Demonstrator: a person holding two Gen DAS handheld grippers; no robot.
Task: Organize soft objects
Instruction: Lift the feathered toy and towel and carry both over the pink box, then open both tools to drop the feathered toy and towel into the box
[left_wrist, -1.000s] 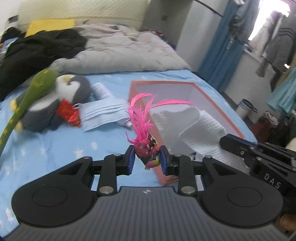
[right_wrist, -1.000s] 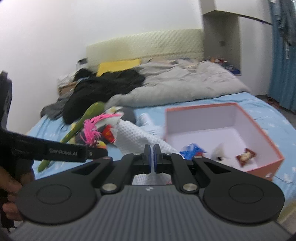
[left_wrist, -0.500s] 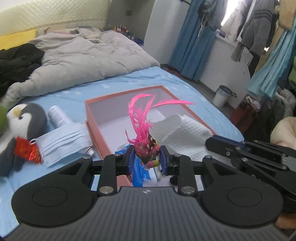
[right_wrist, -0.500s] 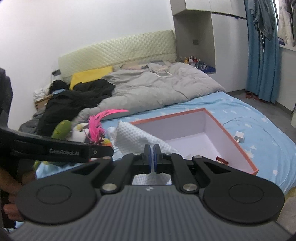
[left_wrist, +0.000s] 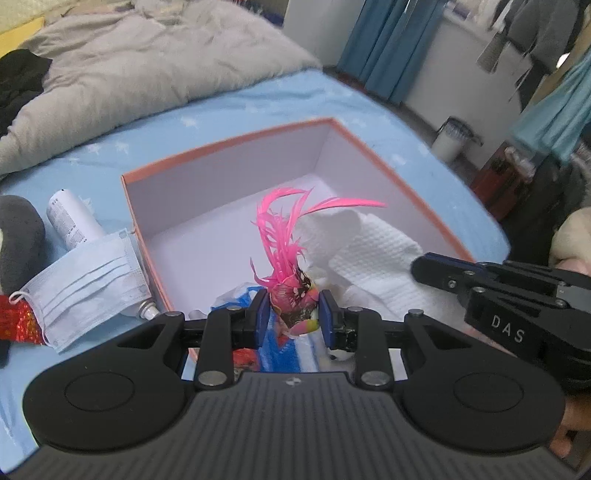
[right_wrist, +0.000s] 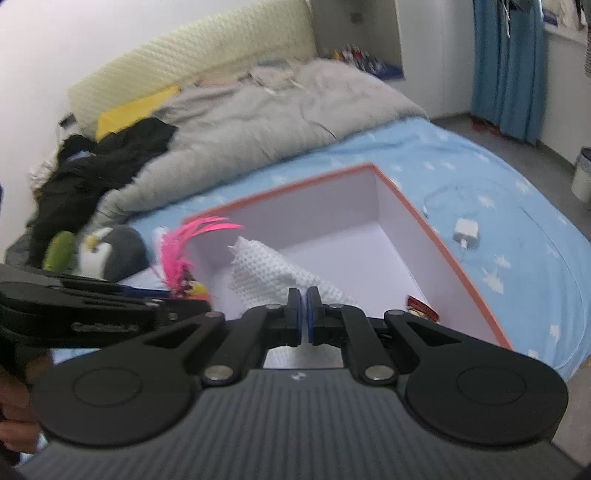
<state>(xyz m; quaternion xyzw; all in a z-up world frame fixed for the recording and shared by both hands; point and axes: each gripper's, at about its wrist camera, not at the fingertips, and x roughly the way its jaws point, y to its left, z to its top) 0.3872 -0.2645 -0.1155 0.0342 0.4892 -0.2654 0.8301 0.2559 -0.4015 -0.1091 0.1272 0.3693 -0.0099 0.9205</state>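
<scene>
My left gripper (left_wrist: 291, 317) is shut on a small bird toy (left_wrist: 293, 299) with long pink feathers, held over the near part of an open orange box (left_wrist: 229, 144) with a white inside. My right gripper (right_wrist: 303, 314) is shut on a white waffle cloth (right_wrist: 266, 269), which hangs over the same box (right_wrist: 454, 258). From the left wrist view the cloth (left_wrist: 380, 254) drapes into the box beside the right gripper (left_wrist: 424, 266). The feathered toy (right_wrist: 177, 258) and the left gripper (right_wrist: 192, 304) show at the left of the right wrist view. A blue-and-white packet (left_wrist: 284, 350) and a red snack packet (right_wrist: 423, 310) lie in the box.
On the blue sheet left of the box lie a face mask (left_wrist: 85, 280), a white tube (left_wrist: 70, 218) and a penguin plush (right_wrist: 110, 251) by a green plush (right_wrist: 59, 251). A grey duvet (right_wrist: 258, 110) and black clothes (right_wrist: 92, 166) cover the bed's far end. A white charger (right_wrist: 467, 232) lies right of the box.
Both grippers have swung right and down from the plush pile to above the box, carrying the feathered toy and the cloth. The box's inside now fills the left wrist view.
</scene>
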